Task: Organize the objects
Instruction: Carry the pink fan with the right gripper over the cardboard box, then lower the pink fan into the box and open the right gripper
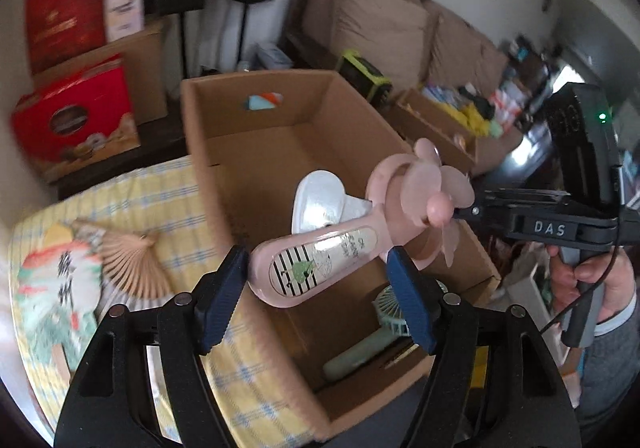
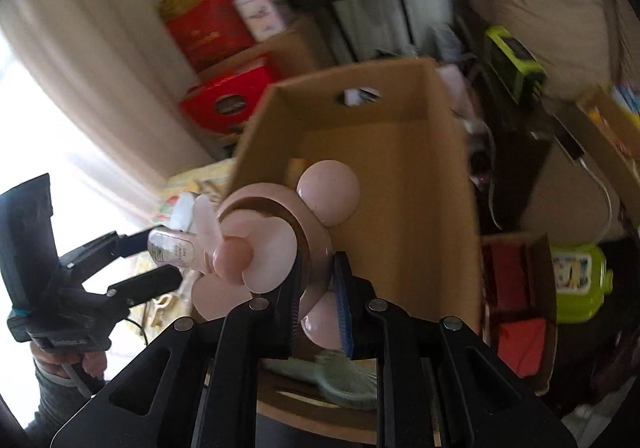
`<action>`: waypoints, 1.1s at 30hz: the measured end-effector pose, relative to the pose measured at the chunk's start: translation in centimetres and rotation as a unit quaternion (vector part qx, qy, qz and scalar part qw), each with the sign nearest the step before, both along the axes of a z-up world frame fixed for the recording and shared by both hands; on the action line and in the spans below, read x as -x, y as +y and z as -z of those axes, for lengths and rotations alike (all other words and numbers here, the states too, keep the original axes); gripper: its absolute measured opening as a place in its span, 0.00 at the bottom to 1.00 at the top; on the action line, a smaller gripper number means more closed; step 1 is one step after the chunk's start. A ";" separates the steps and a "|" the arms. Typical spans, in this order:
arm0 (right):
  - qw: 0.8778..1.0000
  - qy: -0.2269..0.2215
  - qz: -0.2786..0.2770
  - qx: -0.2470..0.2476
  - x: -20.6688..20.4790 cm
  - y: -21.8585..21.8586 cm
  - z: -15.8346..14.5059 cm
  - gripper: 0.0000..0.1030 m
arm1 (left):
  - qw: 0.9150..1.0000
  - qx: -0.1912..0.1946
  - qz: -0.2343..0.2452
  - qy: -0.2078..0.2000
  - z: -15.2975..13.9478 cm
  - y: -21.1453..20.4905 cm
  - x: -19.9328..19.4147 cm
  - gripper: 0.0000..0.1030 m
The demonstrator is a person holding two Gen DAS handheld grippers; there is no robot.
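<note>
Pink handheld fan [image 1: 320, 260]: held in the air over the open cardboard box [image 1: 256, 152], handle toward the left gripper, blades toward the right one; a striped label with a small green figure runs along the handle
Left gripper [image 1: 316, 268]: its blue pads sit on either side of the fan's handle, jaws fairly wide; the left pad touches the handle end, the right pad lies against the handle near the neck, so it grips the handle
Right gripper [image 2: 318, 300]: jaws nearly closed, pinching the pink ring that frames the blades; in the left wrist view it comes in from the right, and a hand [image 1: 592, 280] in a grey sleeve holds its grip
Fan blades [image 2: 244, 244]: soft pink lobes round a rounded hub, turned toward the right wrist camera
Cardboard box: brown, open-topped, a hand-hole in its far wall, standing on the yellow checked cloth [image 1: 168, 208]
Inside the box: a white fan [image 1: 320, 204] lies under the pink one; a pale green handheld fan [image 1: 380, 332] lies at the near end
Folding paper fan [image 1: 80, 272]: spread open on the cloth, left of the box and apart from it
Red gift boxes [image 1: 76, 124]: stacked beyond the cloth at the far left
Sofa [image 1: 384, 24]: tan cushions behind the box
Sharpness: both views are blurred, mostly at the edges
</note>
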State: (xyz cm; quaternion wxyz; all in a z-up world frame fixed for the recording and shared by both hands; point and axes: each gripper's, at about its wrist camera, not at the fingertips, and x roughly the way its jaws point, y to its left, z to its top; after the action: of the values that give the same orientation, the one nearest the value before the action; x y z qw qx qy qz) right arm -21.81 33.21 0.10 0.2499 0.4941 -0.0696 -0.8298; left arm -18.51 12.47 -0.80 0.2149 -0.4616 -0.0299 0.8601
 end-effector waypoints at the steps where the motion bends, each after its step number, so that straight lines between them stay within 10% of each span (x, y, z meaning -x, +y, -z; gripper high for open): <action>1: 1.000 -0.005 0.005 -0.001 0.0 0.5 0.5 0.16 | 1.000 0.007 0.006 -0.002 0.2 0.7 0.3 0.66; 19: 0.996 -0.018 0.008 -0.087 0.4 1.8 5.2 0.14 | 0.983 0.142 0.112 -0.040 7.0 7.0 -1.0 0.64; 33: 0.993 0.018 -0.006 -0.119 -0.8 -0.2 4.0 0.18 | 0.997 0.051 0.046 -0.020 2.4 2.0 -1.9 0.80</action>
State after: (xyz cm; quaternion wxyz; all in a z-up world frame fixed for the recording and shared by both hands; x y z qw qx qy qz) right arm -20.97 32.98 -3.94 0.1956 0.5062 0.0376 -0.8391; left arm -16.58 14.46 -3.17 0.2300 -0.4897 0.0309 0.8405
